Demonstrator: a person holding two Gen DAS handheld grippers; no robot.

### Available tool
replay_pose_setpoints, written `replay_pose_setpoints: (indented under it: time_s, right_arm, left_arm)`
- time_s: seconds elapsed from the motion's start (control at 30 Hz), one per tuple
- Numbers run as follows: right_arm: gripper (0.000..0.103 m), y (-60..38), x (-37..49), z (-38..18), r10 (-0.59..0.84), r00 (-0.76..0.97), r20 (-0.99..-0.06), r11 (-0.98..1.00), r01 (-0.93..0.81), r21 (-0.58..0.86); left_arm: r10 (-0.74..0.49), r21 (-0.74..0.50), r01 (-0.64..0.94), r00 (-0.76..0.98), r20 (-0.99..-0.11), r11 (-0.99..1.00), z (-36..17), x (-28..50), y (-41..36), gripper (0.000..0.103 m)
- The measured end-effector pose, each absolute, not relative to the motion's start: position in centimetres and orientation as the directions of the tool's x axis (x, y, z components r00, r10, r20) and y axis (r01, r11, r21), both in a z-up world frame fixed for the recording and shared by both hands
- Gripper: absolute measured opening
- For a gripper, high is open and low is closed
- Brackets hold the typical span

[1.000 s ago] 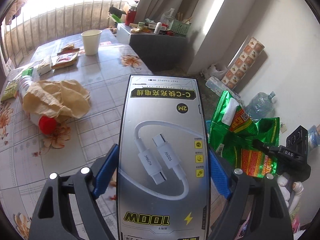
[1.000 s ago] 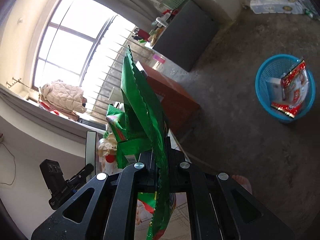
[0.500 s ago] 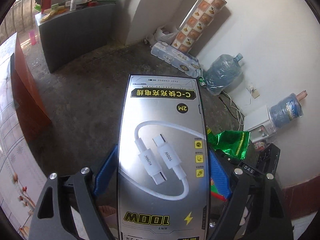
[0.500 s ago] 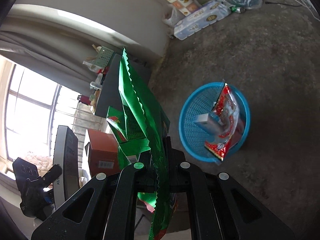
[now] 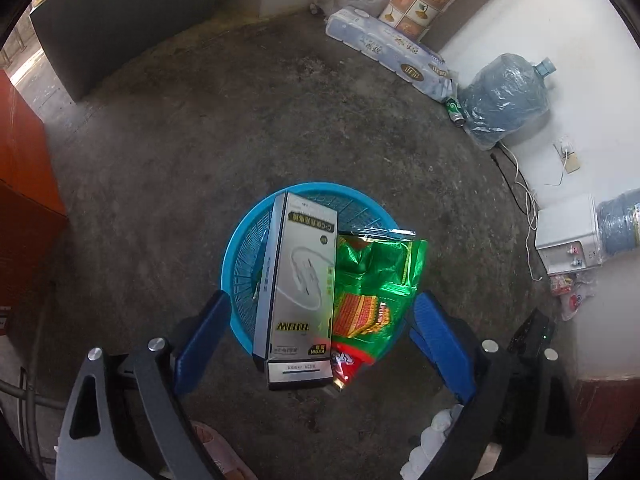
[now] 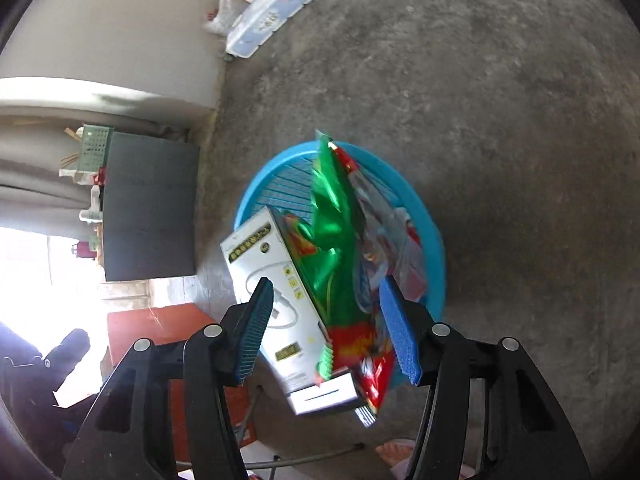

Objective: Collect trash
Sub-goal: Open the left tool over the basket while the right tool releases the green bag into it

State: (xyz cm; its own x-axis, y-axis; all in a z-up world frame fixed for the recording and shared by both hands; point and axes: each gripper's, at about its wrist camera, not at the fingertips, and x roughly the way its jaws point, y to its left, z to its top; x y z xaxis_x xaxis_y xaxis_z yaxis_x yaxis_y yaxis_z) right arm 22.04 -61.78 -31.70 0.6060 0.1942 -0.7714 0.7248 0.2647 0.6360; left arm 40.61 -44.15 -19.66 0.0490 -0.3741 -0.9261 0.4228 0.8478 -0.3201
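Release over the bin, seen from both wrist cameras. The left gripper [image 5: 320,336] stands spread wide, its blue pads clear on both sides of the cable box [image 5: 302,288], which it has just let go as the jaws opened further; the box leans across the near rim of the blue basket [image 5: 240,248] on the concrete floor [image 5: 200,128], its lower end jutting out past that rim. The right gripper [image 6: 326,328] has likewise just been opening, and its pads now stand apart from the green snack bag [image 6: 330,216], which stands on edge between them without being pressed and tips into the basket [image 6: 434,248] beside the box [image 6: 276,280]. In the left view the bag [image 5: 376,280] lies against the box's right side, overhanging the basket's right rim. A red-and-white wrapper [image 6: 384,224] already lies in the basket, under and behind the bag. Judged from this, both items are released but only partly seated: a good drop keeps each gripper centred above the basket's opening and the jaws wide until the pieces settle, then lifts straight up so no pad catches the crinkled foil or nudges the long box over the rim. The box, stiff and longer than the basket is wide, may topple outward.
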Motion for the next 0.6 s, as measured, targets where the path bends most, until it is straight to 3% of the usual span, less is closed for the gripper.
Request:
replay_pose_setpoints:
  time_s: [0.17,0.4,0.6]
  right_arm:
    - [0.054,-62.0,19.6,-30.2,0.128,0.610,-0.782,0.319,0.721,0.615]
    - [0.054,-60.5,20.0,-24.5,-0.017,0.642,-0.766,0.501,0.669,0.549]
    - [0.050,-56.8,24.0,-21.9,0.076,0.676,-0.733,0.627,0.540,0.562]
  left_arm:
    - [-0.422,-0.356,0.428,0.065,-0.904,0.830,-17.9,40.6,-42.0,0.091]
    - [-0.476,-0.351,0.497,0.149,-0.867,0.794,-9.8,39.6,-36.4,0.091]
    - [-0.501,-0.336,0.492,0.252,-0.828,0.803,-3.1,36.3,-25.2,0.091]
